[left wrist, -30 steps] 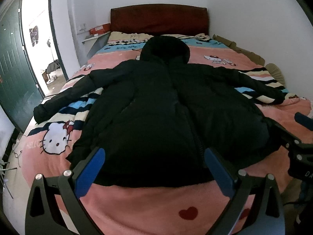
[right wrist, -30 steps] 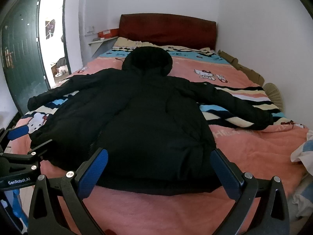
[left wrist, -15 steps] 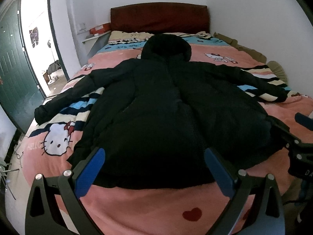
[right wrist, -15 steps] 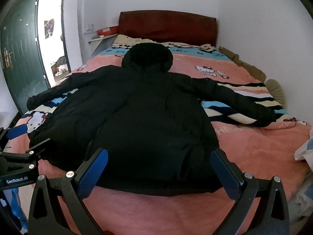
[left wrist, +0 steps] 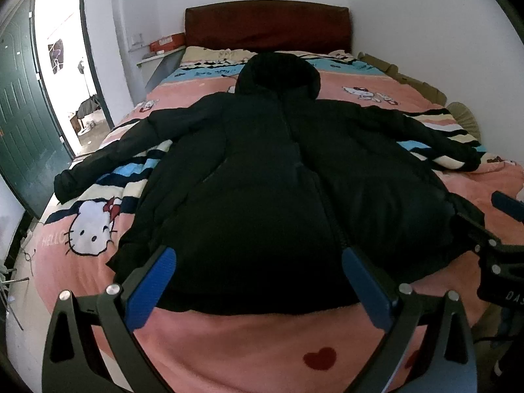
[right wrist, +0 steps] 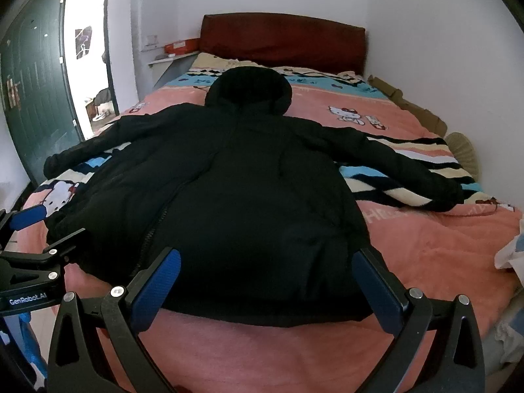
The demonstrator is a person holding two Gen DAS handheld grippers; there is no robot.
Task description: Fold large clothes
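A large black hooded padded jacket (left wrist: 278, 180) (right wrist: 249, 190) lies spread flat on the bed, hood toward the headboard, both sleeves stretched out sideways, zipper up. My left gripper (left wrist: 258, 281) hovers open above the hem at the foot of the bed, nothing between its blue pads. My right gripper (right wrist: 267, 286) is open too, over the hem further right. Each gripper shows at the edge of the other's view: the right gripper (left wrist: 501, 229) beside the hem's right corner, the left gripper (right wrist: 29, 239) beside the left corner.
The bed carries a pink cartoon-cat blanket (left wrist: 229, 353) (right wrist: 425, 245) with striped bands. A dark red headboard (left wrist: 267, 23) stands against the far wall. A green door (left wrist: 19, 111) stands open at left, beside a small shelf (left wrist: 157, 55). White cloth (right wrist: 511, 249) lies at the bed's right edge.
Both grippers have tilted or shifted slightly, so the jacket sits a little higher and closer in both views. Their jaws stay open and the jacket has not moved.
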